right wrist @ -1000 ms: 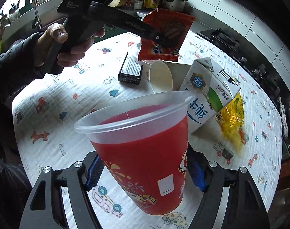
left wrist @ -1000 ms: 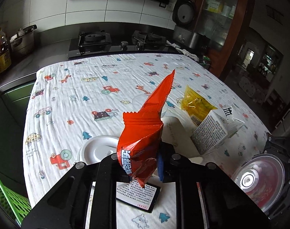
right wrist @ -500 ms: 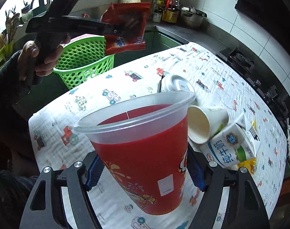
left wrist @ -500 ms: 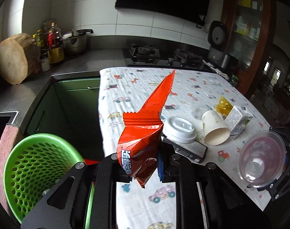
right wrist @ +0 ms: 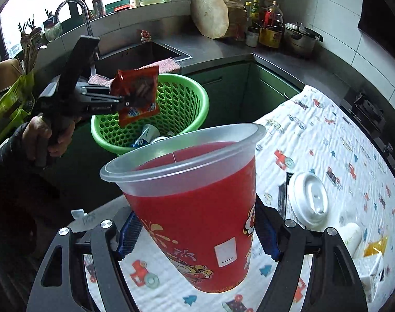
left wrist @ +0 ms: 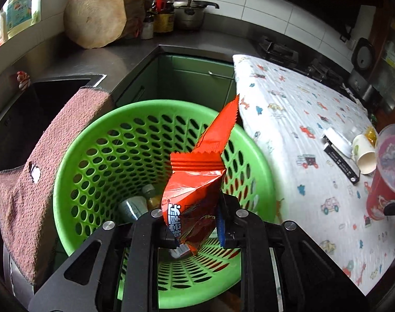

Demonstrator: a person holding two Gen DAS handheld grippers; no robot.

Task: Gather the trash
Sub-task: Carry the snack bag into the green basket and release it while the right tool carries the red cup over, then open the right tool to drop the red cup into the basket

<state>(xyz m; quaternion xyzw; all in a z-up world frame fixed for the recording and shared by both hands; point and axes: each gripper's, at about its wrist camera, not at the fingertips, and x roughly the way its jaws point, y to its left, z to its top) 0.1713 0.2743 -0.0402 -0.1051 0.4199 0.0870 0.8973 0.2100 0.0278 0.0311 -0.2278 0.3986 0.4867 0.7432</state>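
Since a second ago, the left gripper (left wrist: pixel 194 230) has carried the red wrapper (left wrist: pixel 194 195), pinched in its jaws, from above the surface (left wrist: pixel 296 130) to over the green basket (left wrist: pixel 98 140), where bottles (left wrist: pixel 132 208) lie. Only the right view shows the right gripper (right wrist: pixel 197 231) clamping the red cup (right wrist: pixel 197 223), with a white lid (right wrist: pixel 310 200) beside.

In the left wrist view, the basket (left wrist: pixel 155 161) is sitting at centre frame, with the towel (left wrist: pixel 39 166) lying just left of it and the table (left wrist: pixel 296 119) standing to its right. Bottles (left wrist: pixel 135 208) are lying inside the basket. The wrapper (left wrist: pixel 194 197) is hanging over the basket's opening. At the right edge, the paper cup (left wrist: pixel 363 153) is lying on the table, behind the plastic cup (left wrist: pixel 387 176).
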